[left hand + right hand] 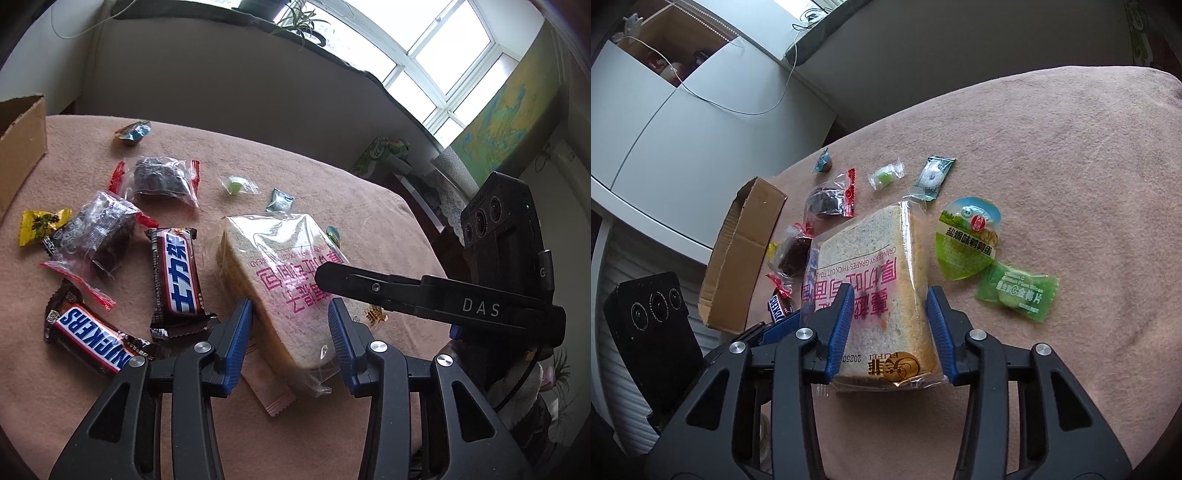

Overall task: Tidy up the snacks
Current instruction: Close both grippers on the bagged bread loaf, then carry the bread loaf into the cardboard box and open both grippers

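Straddling the near end of the bread pack (882, 258) with the right gripper (890, 321), fingers narrow, blue pads looking pressed to the wrapper on both sides. Same picture at the left gripper (291, 321): narrow as well, pinching the pack's near corner, no gap showing beside the pads. Firmness of either pinch hard to judge.

Lying low on the pink-covered desk (1071, 166), that pack, close in front of both grippers, print side up, with a pink sachet (275, 397) poking out from underneath.

Soft load, so squeezing gently: enough to hold crust and film, not enough to crush the crumb. Keeping both grips level, lifting together, no twisting. Watching that sachet, likely to drag along if caught by the film.

Just beside the pack on the left gripper's side, two Snickers bars (177, 273) and dark cake packets (99, 236), near enough to get swept, so going straight up before travelling. On the other side, a green-lidded cup (967, 236) and a green candy packet (1015, 293), near but apart.

Further back, small sweets scattered, and an open cardboard box (738, 251) at the desk's edge, the probable destination. Carrying high over the bars, lowering flat, loosening only once settled.
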